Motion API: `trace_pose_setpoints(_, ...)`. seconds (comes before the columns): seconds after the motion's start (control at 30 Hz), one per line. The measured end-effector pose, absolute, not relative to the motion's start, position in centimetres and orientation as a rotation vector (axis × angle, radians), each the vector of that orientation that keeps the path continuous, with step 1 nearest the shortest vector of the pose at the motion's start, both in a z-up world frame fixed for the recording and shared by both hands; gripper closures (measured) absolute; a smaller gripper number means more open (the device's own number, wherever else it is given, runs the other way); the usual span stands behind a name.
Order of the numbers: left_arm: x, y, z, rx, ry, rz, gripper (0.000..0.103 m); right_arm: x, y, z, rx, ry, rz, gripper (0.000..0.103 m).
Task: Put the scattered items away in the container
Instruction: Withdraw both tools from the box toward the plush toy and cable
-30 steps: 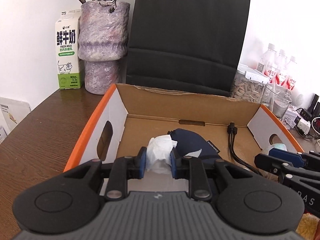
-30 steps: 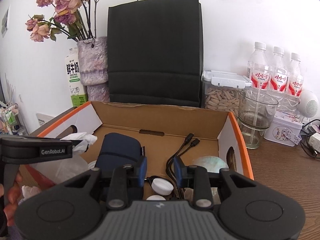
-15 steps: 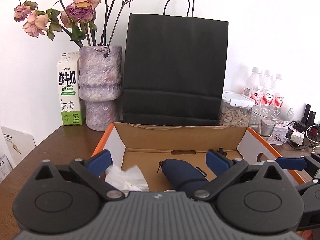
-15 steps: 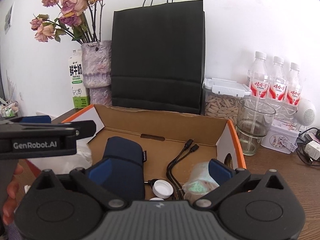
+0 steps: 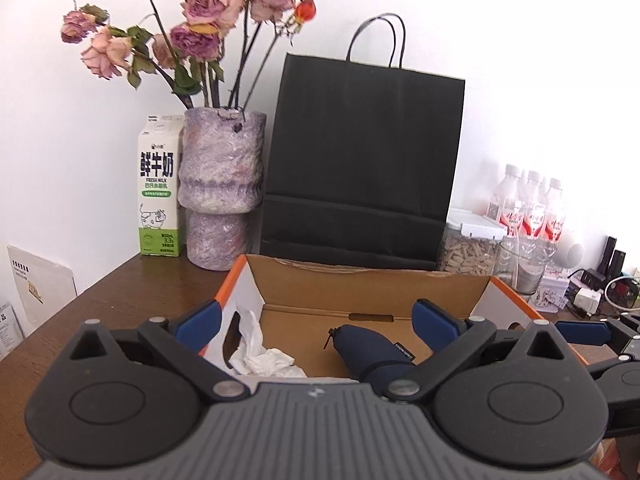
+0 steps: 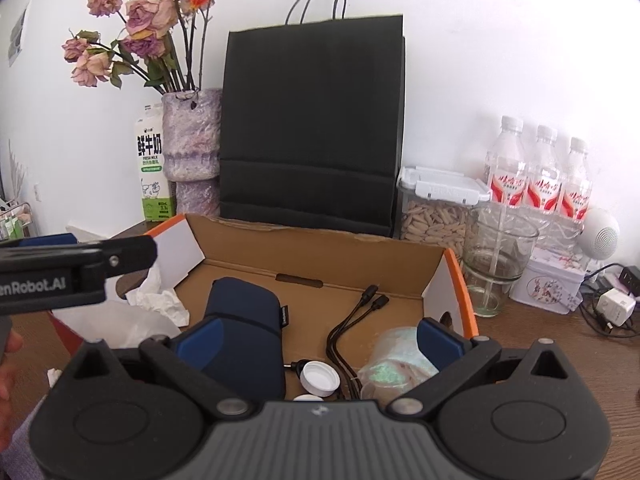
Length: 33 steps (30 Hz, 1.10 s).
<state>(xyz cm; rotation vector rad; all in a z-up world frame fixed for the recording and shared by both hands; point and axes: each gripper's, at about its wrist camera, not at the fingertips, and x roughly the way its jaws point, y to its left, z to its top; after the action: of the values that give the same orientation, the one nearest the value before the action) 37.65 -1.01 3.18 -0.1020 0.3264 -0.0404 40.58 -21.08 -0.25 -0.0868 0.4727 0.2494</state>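
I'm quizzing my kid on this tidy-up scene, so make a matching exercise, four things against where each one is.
Things:
1. crumpled tissue
2. navy pouch
3. black cable
4. milk carton

Places:
A. outside the cardboard box, beside the vase
B. in the box, between the pouch and the iridescent bag
C. at the box's left wall
D. in the box, just right of the tissue

Pairs: 1-C, 2-D, 3-B, 4-A
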Motion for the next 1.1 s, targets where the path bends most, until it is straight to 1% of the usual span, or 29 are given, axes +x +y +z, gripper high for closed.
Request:
trace_pose_setpoints(0.27, 32.7, -0.2, 3.0, -0.115, 0.265, -0.028, 0.0, 36.6, -21.7, 0.8, -0.106, 0.416, 0.235, 0.0)
trace_pose_setpoints(0.6, 27.4, 0.5, 1.9, -0.082, 0.289, -0.032, 0.0, 30.0, -22.4, 0.6, -0.117, 0.362, 0.211, 0.0)
trace_pose_setpoints(0.77, 25.0, 0.6, 1.1, -0.053, 0.309, -0.037, 0.0, 27.2, -23.2, -0.3, -0.092, 0.386, 0.205, 0.0)
trace_pose_setpoints(1.1, 20.7, 1.2, 1.2, 0.009, 0.316, -0.057, 0.0, 22.6, -24.7, -1.8, -0.111, 0.447, 0.203, 0.0)
